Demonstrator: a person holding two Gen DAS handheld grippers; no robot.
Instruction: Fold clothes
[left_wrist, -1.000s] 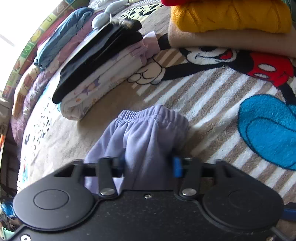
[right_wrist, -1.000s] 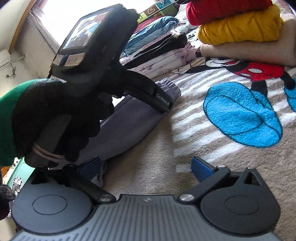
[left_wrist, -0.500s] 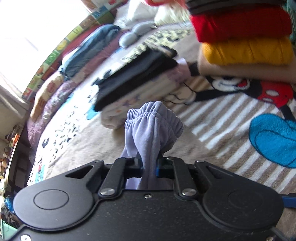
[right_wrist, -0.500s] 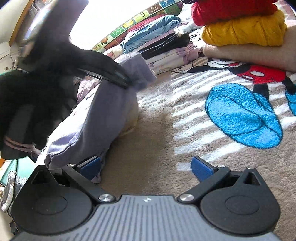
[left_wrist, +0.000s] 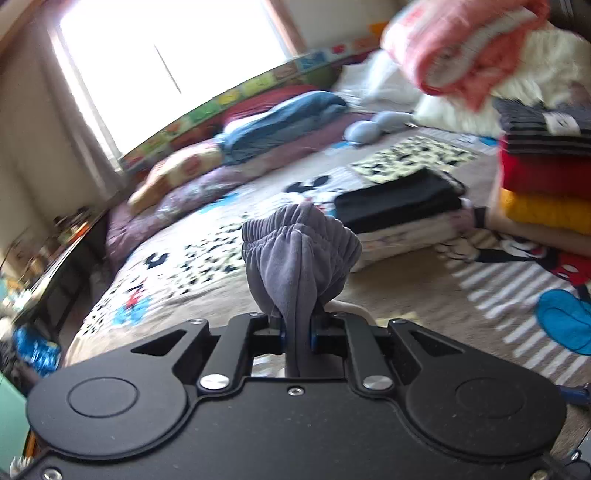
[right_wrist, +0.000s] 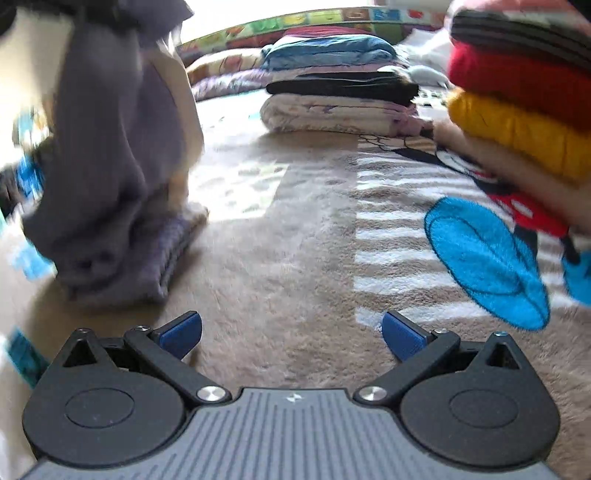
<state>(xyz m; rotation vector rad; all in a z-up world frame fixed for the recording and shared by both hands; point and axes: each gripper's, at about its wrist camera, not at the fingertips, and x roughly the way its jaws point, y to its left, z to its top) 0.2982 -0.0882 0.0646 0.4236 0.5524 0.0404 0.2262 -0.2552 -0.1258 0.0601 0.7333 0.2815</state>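
Aloft, the lavender sweatpants (left_wrist: 299, 251) hung bunched from the left hand-held gripper (left_wrist: 295, 330), clenched on their waistband, their legs trailing onto the Mickey Mouse blanket (right_wrist: 295, 258) at near left. The right hand-held gripper (right_wrist: 291, 334) hovered released above the blanket, holding nothing. With one pinch bearing the weight, the thick fabric could slip free or settle twisted, spoiling the fold.

Bright window (left_wrist: 166, 70), cartoon mouse blanket (right_wrist: 295, 258), blue pillow (left_wrist: 280, 122), colourful wall border (left_wrist: 236, 96)
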